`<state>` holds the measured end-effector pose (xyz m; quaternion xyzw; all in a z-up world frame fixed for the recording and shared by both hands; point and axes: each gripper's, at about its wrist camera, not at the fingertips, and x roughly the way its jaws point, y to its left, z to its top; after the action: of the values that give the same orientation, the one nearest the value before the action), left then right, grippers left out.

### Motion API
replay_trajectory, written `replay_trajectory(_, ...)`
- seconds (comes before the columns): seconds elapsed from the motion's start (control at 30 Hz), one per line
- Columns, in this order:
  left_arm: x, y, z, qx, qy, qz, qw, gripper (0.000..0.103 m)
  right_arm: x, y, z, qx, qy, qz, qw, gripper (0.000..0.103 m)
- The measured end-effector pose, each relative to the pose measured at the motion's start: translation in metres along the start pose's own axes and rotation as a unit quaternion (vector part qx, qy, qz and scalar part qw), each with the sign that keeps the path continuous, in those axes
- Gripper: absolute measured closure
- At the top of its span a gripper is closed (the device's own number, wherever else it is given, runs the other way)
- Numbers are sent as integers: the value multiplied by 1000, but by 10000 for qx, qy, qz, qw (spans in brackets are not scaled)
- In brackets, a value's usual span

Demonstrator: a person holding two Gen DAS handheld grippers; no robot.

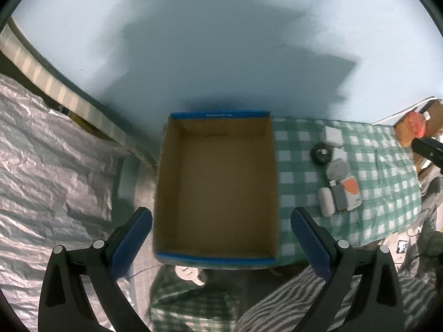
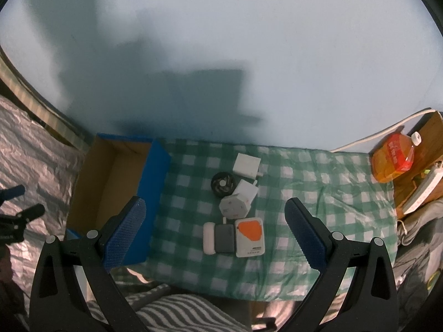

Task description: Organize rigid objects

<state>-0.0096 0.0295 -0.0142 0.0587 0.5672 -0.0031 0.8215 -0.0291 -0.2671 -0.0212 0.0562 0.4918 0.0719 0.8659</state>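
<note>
An empty cardboard box point(image 1: 166, 171) with blue edges sits on the left of a green checked cloth point(image 1: 382, 166). My left gripper point(image 1: 221, 244) hovers open above its near edge, holding nothing. To the box's right lies a cluster of small devices: a white square charger point(image 2: 247, 165), a black round piece point(image 2: 223, 184), a white plug adapter point(image 2: 235, 203), a white and grey block point(image 2: 218, 238) and a white device with an orange patch point(image 2: 250, 237). My right gripper point(image 2: 214, 232) hangs open above this cluster. The box point(image 2: 155, 193) lies to its left.
An orange bottle point(image 2: 393, 157) lies at the right beside a cardboard piece and a white cable point(image 2: 387, 130). Crinkled silver sheet point(image 1: 49, 166) covers the left. Striped fabric point(image 2: 177, 312) lies at the near edge. A pale blue wall stands behind.
</note>
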Motion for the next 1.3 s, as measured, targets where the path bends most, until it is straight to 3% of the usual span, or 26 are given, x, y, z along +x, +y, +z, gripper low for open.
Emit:
replay_trajectory(0.33, 44, 46, -1, -104, 330, 472, 9983, 2, 56, -24, -5, -101, 490, -41, 9987, 3)
replay_trajectory(0.57, 101, 85, -8, -310, 755, 659, 9945, 2, 100, -36, -15, -232, 845, -48, 9961, 3)
replay_trajectory(0.93, 174, 125, -21, -594, 1423, 706, 9855, 5, 162, -50, -33, -165, 1300, -24, 9914, 3)
replay_trajectory(1.1, 209, 132, -28, -725, 1802, 504, 9797, 18, 179, -59, -40, -146, 1471, -144, 9889, 3)
replay_trajectory(1.23, 231, 129, -32, -736, 2020, 435, 9756, 39, 190, -72, -48, -57, 1547, -217, 9877, 3)
replay_trajectory(1.3, 239, 125, -32, -698, 2106, 378, 9744, 42, 197, -78, -52, 1, 1611, -255, 9866, 3)
